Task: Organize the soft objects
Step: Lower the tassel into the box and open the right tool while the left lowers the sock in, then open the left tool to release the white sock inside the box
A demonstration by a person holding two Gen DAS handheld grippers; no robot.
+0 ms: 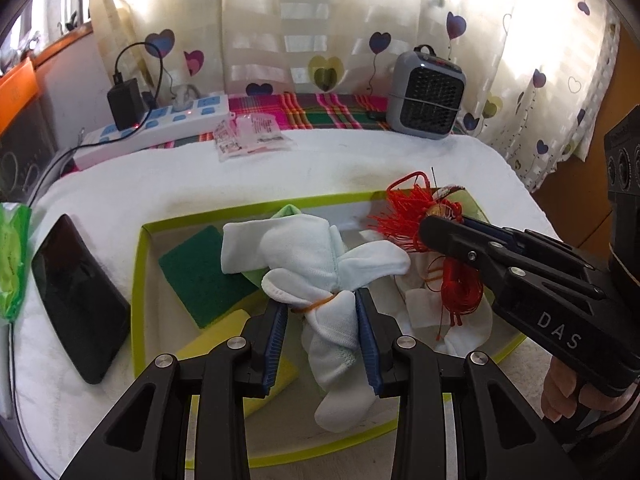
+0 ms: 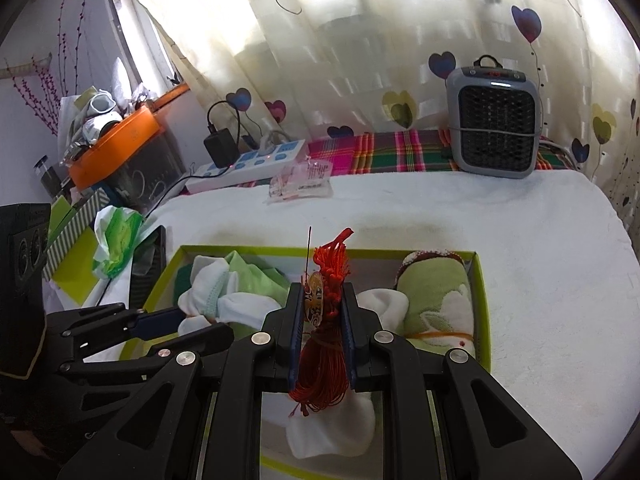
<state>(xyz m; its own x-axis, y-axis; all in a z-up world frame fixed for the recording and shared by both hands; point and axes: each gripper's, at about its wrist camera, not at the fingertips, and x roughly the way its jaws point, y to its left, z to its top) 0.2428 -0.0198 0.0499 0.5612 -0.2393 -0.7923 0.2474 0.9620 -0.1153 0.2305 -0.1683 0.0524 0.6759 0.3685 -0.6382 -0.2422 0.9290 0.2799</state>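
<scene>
A shallow box with a lime-green rim (image 1: 138, 280) (image 2: 482, 300) lies on the white towel. My left gripper (image 1: 322, 300) is shut on a white sock bundle (image 1: 320, 256) tied with an orange band, held over the box. My right gripper (image 2: 322, 294) (image 1: 444, 226) is shut on a red tassel ornament (image 2: 324, 344) (image 1: 400, 208), also over the box. In the box lie a green scouring sponge (image 1: 200, 276), a yellow sponge (image 1: 228, 332), white socks (image 2: 332, 428) and a rolled green towel (image 2: 436, 304).
A black phone (image 1: 76, 296) lies left of the box, with a green tissue pack (image 1: 12, 256) beyond it. A power strip (image 1: 160, 128), a plastic packet (image 1: 248, 136) and a small grey heater (image 1: 426, 92) stand at the back by the curtain.
</scene>
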